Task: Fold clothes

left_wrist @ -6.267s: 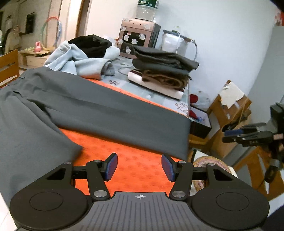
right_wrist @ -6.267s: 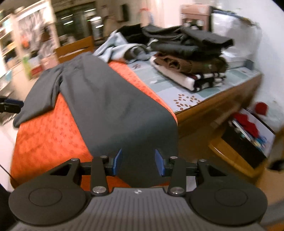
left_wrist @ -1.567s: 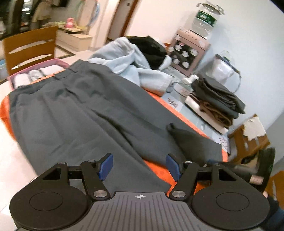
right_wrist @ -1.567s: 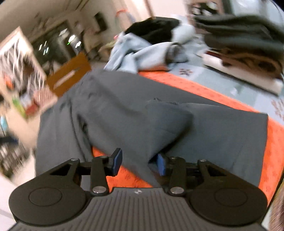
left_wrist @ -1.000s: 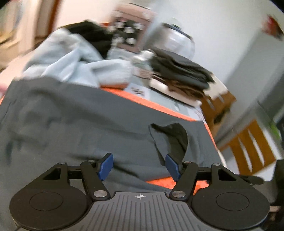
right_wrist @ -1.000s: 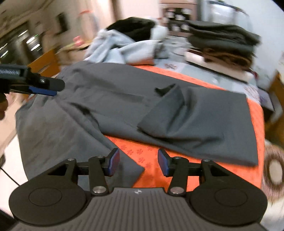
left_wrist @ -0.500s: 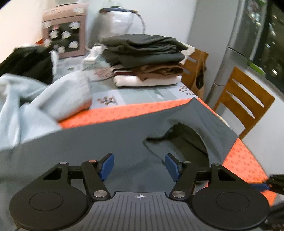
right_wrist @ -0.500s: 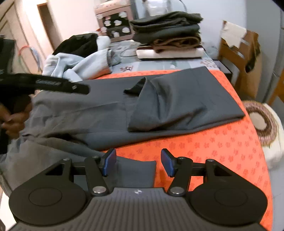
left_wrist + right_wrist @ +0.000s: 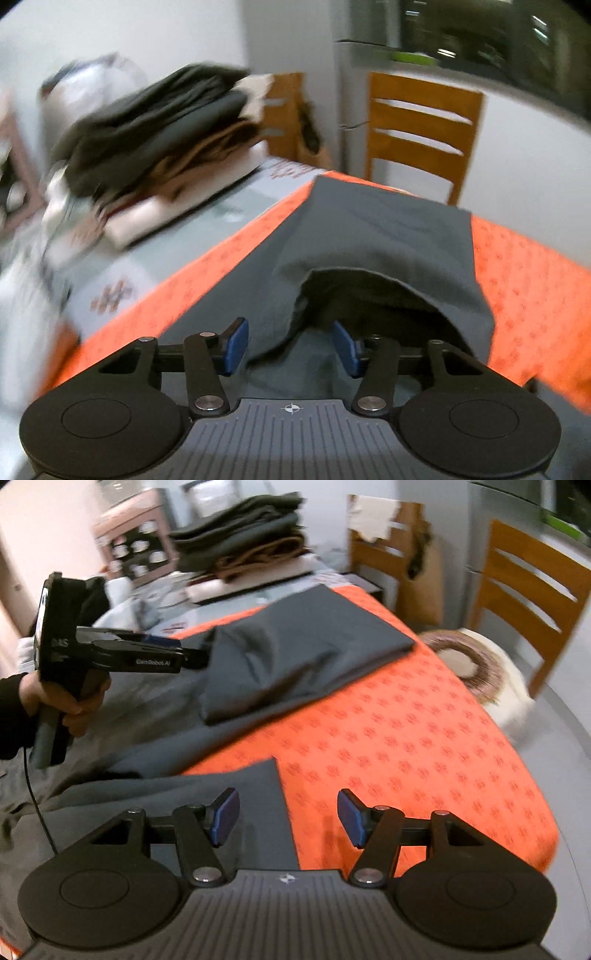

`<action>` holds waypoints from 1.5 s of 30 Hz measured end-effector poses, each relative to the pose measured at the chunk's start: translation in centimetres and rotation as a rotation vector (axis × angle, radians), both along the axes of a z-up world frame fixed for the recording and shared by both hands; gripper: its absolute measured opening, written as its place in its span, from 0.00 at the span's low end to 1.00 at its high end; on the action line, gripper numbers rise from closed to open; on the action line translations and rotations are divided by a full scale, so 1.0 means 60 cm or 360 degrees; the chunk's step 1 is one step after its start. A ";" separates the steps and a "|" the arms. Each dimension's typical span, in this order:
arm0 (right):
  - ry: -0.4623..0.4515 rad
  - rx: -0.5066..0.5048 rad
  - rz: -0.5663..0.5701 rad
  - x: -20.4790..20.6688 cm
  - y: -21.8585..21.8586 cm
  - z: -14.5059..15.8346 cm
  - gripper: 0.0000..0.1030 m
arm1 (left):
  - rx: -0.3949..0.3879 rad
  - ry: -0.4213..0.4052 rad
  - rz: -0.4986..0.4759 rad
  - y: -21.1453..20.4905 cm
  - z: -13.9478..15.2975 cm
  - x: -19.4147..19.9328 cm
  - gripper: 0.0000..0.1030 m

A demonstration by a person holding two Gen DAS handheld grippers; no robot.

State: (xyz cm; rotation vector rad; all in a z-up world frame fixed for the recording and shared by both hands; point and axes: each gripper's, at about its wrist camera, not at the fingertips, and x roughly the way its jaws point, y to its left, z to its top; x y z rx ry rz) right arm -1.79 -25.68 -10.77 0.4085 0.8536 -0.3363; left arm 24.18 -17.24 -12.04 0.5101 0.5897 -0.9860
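Dark grey trousers (image 9: 295, 657) lie spread on the orange tablecloth (image 9: 406, 738), one leg folded back on itself. My left gripper (image 9: 290, 347) points down at the raised edge of that folded leg (image 9: 388, 236). Its jaws are closing with the cloth's edge between them, and the pads do not visibly press on it. In the right wrist view the left gripper (image 9: 199, 657) meets the fold from the left, held by a person's hand (image 9: 70, 698). My right gripper (image 9: 288, 818) is open just above the hem corner of the near leg (image 9: 221, 786).
A stack of folded clothes (image 9: 243, 520) sits at the table's far end, with wooden chairs (image 9: 528, 590) to the right. A round woven cushion (image 9: 465, 657) lies beyond the right edge of the table. A cable hangs from the left gripper's handle.
The left gripper swung right and sank onto the folded leg's edge, and its jaws narrowed. The right gripper came down over the near leg's hem and opened a little wider.
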 end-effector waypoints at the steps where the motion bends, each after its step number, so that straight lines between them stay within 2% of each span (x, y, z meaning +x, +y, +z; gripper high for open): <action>1: 0.0015 0.0000 -0.0032 -0.007 0.003 -0.003 0.63 | 0.0011 -0.0042 -0.0027 -0.005 -0.006 -0.001 0.33; 2: 0.0030 -0.0003 -0.0059 -0.012 0.006 -0.005 0.63 | 0.0022 -0.0085 -0.0053 -0.010 -0.011 -0.001 0.15; 3: 0.0040 -0.0008 -0.0080 -0.017 0.007 -0.007 0.63 | 0.0025 -0.0113 -0.0068 -0.013 -0.015 -0.001 0.08; 5: 0.0054 -0.0015 -0.0112 -0.022 0.010 -0.010 0.63 | -0.0031 -0.0133 -0.0043 -0.001 -0.010 0.002 0.06; 9: 0.0051 -0.0015 -0.0142 -0.022 0.010 -0.010 0.63 | -0.0166 -0.0156 0.0118 0.036 0.014 0.020 0.05; 13: 0.0046 -0.0037 -0.0108 -0.009 0.010 -0.009 0.63 | -0.0159 -0.0046 0.0255 0.062 0.015 0.057 0.12; 16: 0.0029 -0.0056 -0.0045 0.006 0.010 -0.002 0.63 | -0.0191 0.0117 0.0380 0.094 0.013 0.075 0.16; 18: 0.0018 -0.0059 -0.0009 0.016 0.010 0.001 0.66 | -0.0250 0.0286 0.0475 0.119 0.015 0.082 0.18; 22: 0.0001 -0.0051 0.0053 0.034 0.006 0.003 0.66 | -0.0458 0.0746 0.0677 0.165 0.006 0.085 0.30; 24: -0.0006 -0.0043 0.0080 0.042 0.003 0.003 0.66 | -0.0564 0.0923 0.0775 0.176 0.000 0.084 0.37; 25: -0.0010 -0.0039 0.0095 0.046 0.002 0.003 0.66 | -0.0610 0.0980 0.0816 0.178 -0.004 0.083 0.41; 27: -0.0015 -0.0034 0.0128 0.054 -0.002 0.003 0.66 | -0.0679 0.1031 0.0871 0.174 -0.009 0.082 0.41; 32: -0.0049 -0.0014 0.0231 0.073 -0.008 0.005 0.65 | -0.0813 0.1166 0.0922 0.150 -0.011 0.105 0.36; 34: -0.0088 0.0001 0.0291 0.085 -0.010 0.008 0.58 | -0.0853 0.1225 0.0965 0.141 -0.015 0.114 0.36; 36: -0.0140 0.0016 0.0351 0.108 -0.014 0.012 0.35 | -0.0881 0.1272 0.1018 0.133 -0.019 0.121 0.36; 39: -0.0197 0.0014 0.0414 0.152 -0.021 0.013 0.19 | -0.0905 0.1305 0.1098 0.127 -0.029 0.127 0.33; 43: -0.0232 -0.0040 0.0475 0.218 -0.021 0.003 0.18 | -0.0961 0.1349 0.1169 0.128 -0.038 0.126 0.32; 45: -0.0173 -0.0055 0.0530 0.249 -0.017 -0.015 0.18 | -0.0993 0.1377 0.1198 0.128 -0.043 0.126 0.32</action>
